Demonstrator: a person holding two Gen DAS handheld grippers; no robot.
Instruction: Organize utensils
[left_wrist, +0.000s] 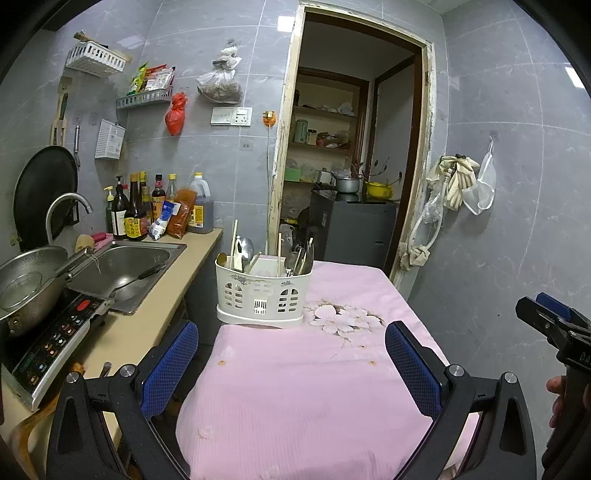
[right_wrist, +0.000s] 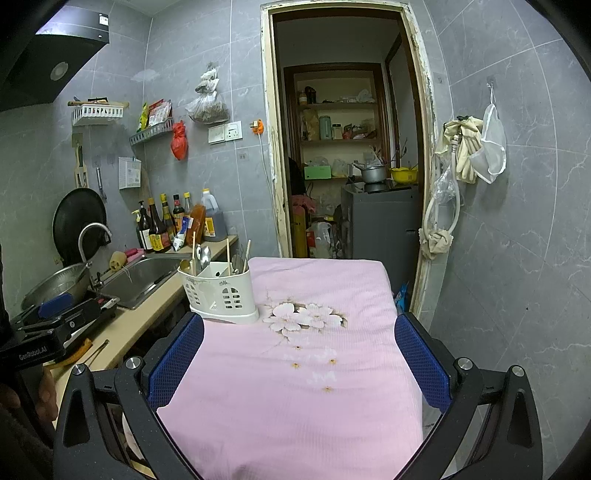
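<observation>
On my left I see a steel sink (left_wrist: 125, 273) with a curved faucet (left_wrist: 66, 210), sauce bottles (left_wrist: 155, 206) lined up against the grey tiled wall, a wok (left_wrist: 29, 284) on the induction cooker (left_wrist: 55, 339), and an open doorway (right_wrist: 343, 147) straight ahead.

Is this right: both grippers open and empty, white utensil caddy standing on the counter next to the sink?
Not quite. The white utensil caddy stands on the pink cloth-covered table, at its far left corner, not on the counter. Both wrist views show it. The left gripper and right gripper are indeed open and empty.
</observation>
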